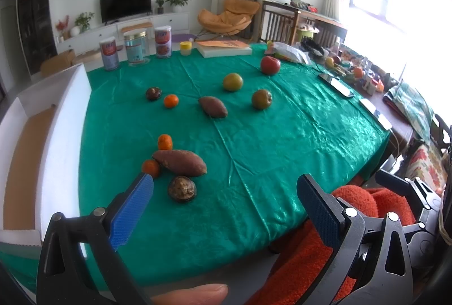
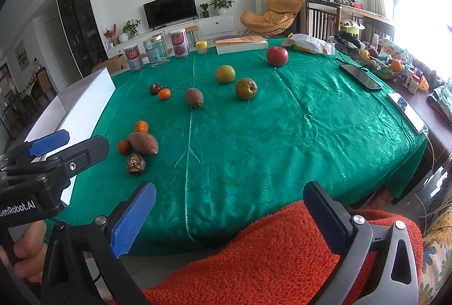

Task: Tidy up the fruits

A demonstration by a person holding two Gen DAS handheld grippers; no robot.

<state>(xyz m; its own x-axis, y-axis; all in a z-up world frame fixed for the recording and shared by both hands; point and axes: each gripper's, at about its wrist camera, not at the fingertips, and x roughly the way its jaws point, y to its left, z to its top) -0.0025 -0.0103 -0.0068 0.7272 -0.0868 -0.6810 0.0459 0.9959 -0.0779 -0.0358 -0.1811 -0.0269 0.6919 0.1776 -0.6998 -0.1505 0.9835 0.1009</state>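
Produce lies scattered on the green tablecloth [image 1: 254, 141]. Near the front left are a sweet potato [image 1: 180, 162], two small oranges [image 1: 165, 141] [image 1: 151, 167] and a brown mushroom [image 1: 182, 188]. Farther back are a second sweet potato [image 1: 213, 106], an orange [image 1: 171, 101], a dark mushroom [image 1: 153, 93], two greenish pears [image 1: 232, 82] [image 1: 262, 99] and a red apple [image 1: 270, 65]. My left gripper [image 1: 224, 200] is open and empty, above the table's front edge near the front cluster. My right gripper [image 2: 228, 206] is open and empty, held back over the front edge. The left gripper also shows in the right wrist view [image 2: 50, 141].
A white box [image 1: 65, 118] with compartments stands along the table's left edge. Three cans [image 1: 135, 46], a yellow-lidded jar [image 1: 186, 48] and a book [image 1: 223, 47] line the far edge. Phones [image 1: 336, 84], bags and clutter sit at the right. An orange towel [image 2: 254, 257] lies below the front edge.
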